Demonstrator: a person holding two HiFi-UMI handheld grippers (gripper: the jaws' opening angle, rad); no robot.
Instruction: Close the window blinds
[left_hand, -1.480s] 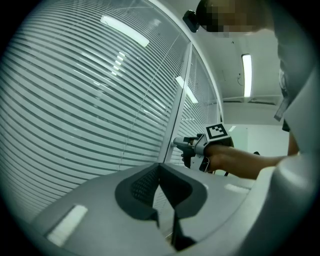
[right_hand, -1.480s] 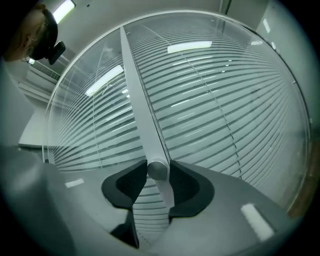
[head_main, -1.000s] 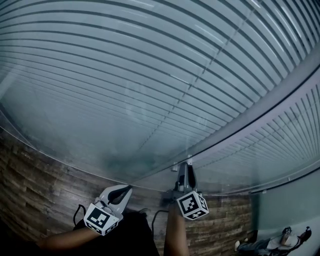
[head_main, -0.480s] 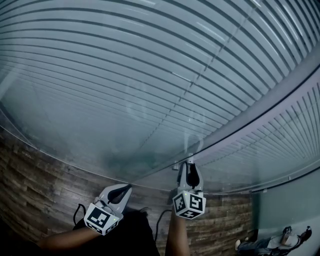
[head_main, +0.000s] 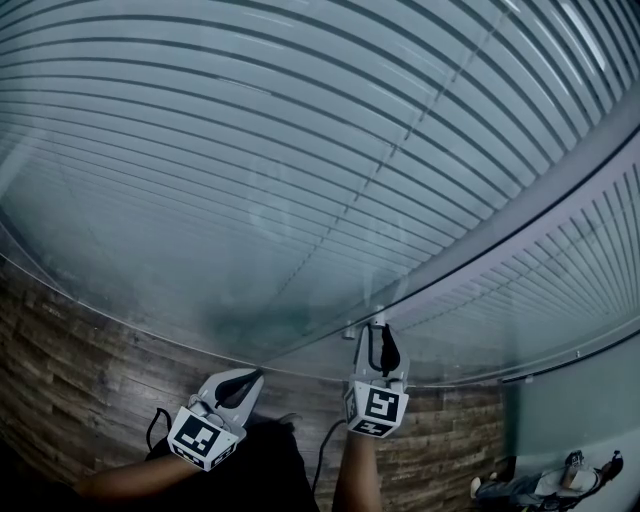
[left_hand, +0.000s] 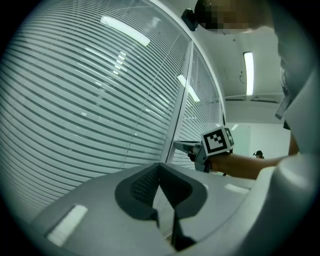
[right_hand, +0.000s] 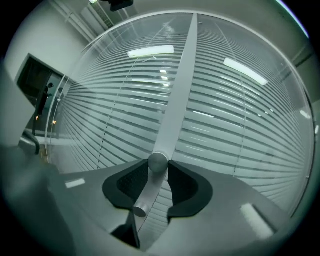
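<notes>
Blind knob (right_hand: 158, 162) sits pinched between right gripper (head_main: 376, 338) fingers (left gripper (head_main: 254, 378) empty)

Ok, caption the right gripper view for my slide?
The right gripper clamps the grey blind-control knob on the window frame post, slatted blinds behind glass.

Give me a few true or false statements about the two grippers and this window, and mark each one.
1. The right gripper has its fingers closed on a small metal knob on the window frame. True.
2. The left gripper grips that knob too. False: it holds nothing and sits off to the left.
3. The blinds have horizontal slats. True.
4. The wall below the window is plain white. False: it is brown, wood-look planking.
</notes>
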